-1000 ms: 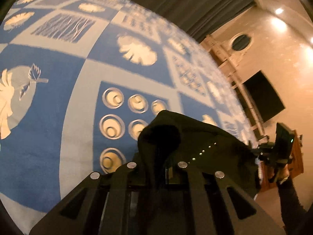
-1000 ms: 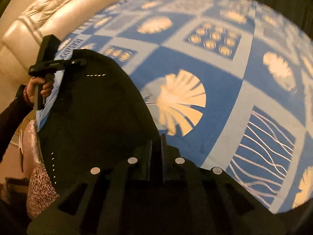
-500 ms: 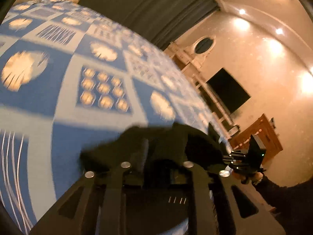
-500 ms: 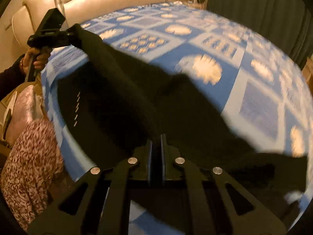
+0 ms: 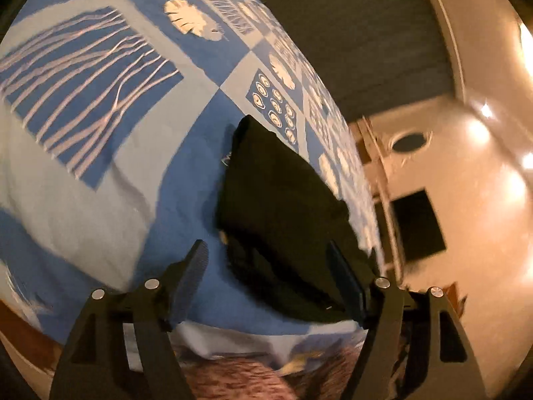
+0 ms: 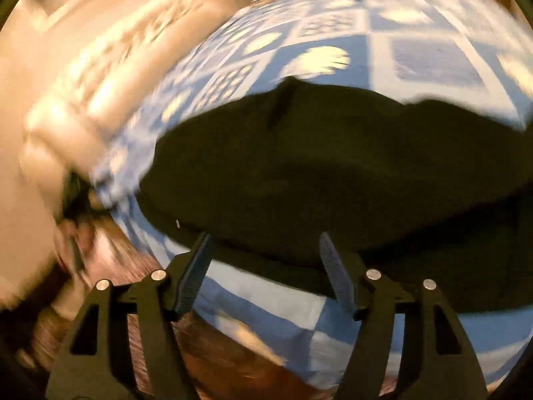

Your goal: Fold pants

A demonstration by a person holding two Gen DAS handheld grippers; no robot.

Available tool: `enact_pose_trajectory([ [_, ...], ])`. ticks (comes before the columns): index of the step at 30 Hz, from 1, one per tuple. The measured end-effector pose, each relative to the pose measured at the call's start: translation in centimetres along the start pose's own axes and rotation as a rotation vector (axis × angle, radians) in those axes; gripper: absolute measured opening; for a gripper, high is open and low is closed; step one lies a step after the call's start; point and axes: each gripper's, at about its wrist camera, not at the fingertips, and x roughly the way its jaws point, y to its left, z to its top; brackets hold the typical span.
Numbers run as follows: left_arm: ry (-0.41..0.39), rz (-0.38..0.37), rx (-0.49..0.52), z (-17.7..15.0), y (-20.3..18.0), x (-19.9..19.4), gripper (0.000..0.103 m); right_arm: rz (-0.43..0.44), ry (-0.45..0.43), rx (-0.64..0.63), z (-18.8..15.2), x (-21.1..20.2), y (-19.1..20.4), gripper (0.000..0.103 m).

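The black pants [image 5: 279,200] lie folded on the blue patterned bedspread [image 5: 100,183] near its front edge. In the right wrist view they [image 6: 316,166] spread wide across the middle of the frame. My left gripper [image 5: 266,266] is open and empty, its fingers just short of the pants' near end. My right gripper [image 6: 263,256] is open and empty, with its fingertips at the pants' near edge. The right wrist view is blurred by motion.
The bed's front edge [image 5: 250,336] runs just below the pants, with brown patterned fabric [image 5: 250,376] under it. A cream tufted headboard [image 6: 83,83] stands left in the right wrist view. Dark curtains [image 5: 349,33] and a wall with a dark screen [image 5: 419,223] lie beyond the bed.
Both grippers held the pants in the air and swung them over the bed. Now both have opened and let go, and the pants lie folded on the bedspread.
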Motion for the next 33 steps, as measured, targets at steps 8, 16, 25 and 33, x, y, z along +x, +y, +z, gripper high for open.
enact_pose_trajectory([
  [8,-0.023,0.037,-0.054,-1.7,-3.8,4.2,0.072,0.135,-0.106,0.588,-1.0,-1.0,-8.9,0.066],
  [16,-0.038,0.097,-0.062,-2.8,-4.2,5.8,0.075,0.107,-0.142,0.688,-1.7,-0.1,-10.6,0.051],
  [25,-0.082,0.076,-0.201,-3.4,-3.1,5.0,0.078,0.094,-0.193,0.650,-0.1,-0.8,-10.4,0.007],
  [33,-0.130,0.093,-0.298,-2.6,-2.5,5.7,0.079,0.098,-0.242,0.572,0.4,-3.7,-9.5,0.007],
])
